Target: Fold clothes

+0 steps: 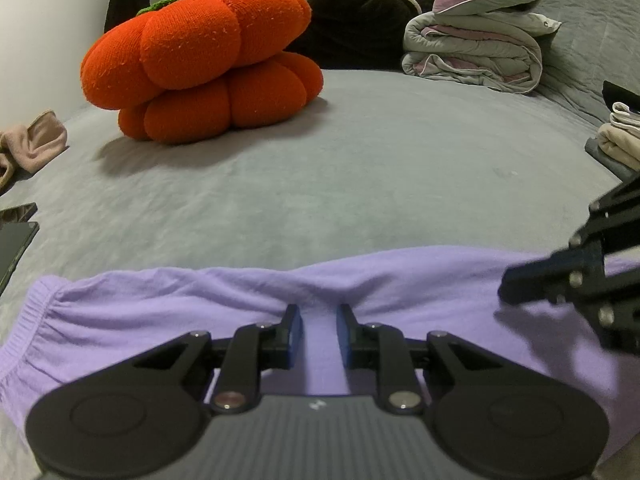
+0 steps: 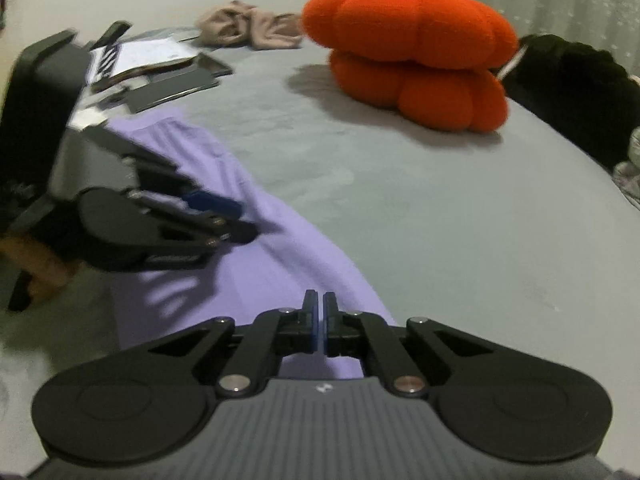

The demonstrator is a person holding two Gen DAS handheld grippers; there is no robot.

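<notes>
A light purple garment (image 1: 160,312) lies flat along the near side of the grey bed (image 1: 320,180), its ribbed hem at the left. My left gripper (image 1: 319,312) rests on its middle. The jaws stand a little apart with cloth filling the gap, and wrinkles run into the tips, so it is shut on a fold. In the right wrist view the left gripper (image 2: 244,228) sits on the same garment (image 2: 280,272). My right gripper (image 2: 319,300) is shut over the garment's right edge; no cloth shows between its pads. It reaches in blurred at the right (image 1: 506,288).
An orange pumpkin cushion (image 1: 200,64) sits on the bed's far left. A folded quilt with a pillow (image 1: 476,52) and a black plush (image 1: 352,20) lie at the back. Beige cloth (image 1: 32,144), phones and papers (image 2: 172,80) lie left, and folded beige clothes (image 1: 620,140) right.
</notes>
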